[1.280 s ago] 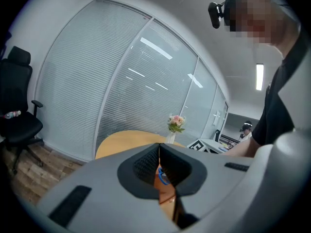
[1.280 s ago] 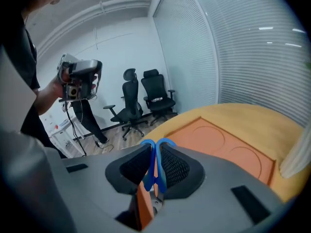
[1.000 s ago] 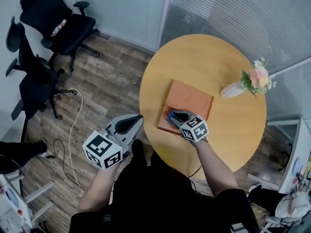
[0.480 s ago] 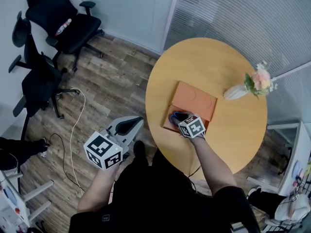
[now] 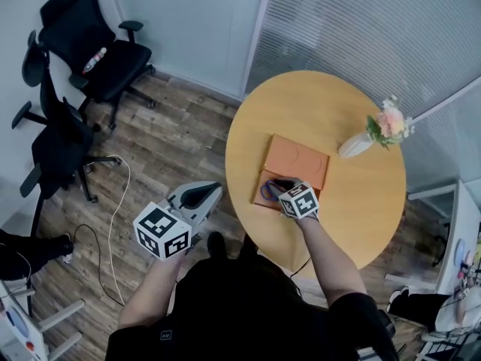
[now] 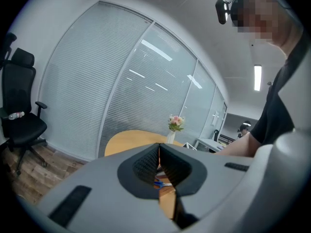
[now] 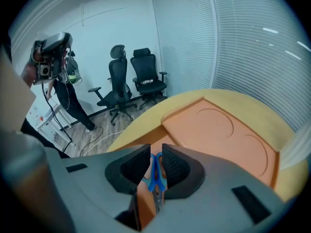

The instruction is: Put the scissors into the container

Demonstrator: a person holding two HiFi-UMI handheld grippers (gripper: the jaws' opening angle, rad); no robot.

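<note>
Gripping tongs: the scissors [image 7: 153, 177] are clamped by their blue handles between the pads of the right tongs [image 5: 279, 186], which are drawn narrow onto them.
Scissors' place: they are held over the near end of the orange container [image 5: 301, 156]; whether they touch it cannot be told.
Container: it is set on the round table [image 5: 323, 100], and its top is marked with two pressed circles.
Other tongs: the left tongs [image 5: 207, 192] are held off the table's edge, over the wooden floor [image 5: 173, 141], with the pads brought together at the tips and nothing between them.
Beyond the container: a vase of flowers [image 5: 359, 143] is seen on the table, apart from the container.
By the wall: black office chairs [image 5: 98, 47] are seen, well apart from the table.
</note>
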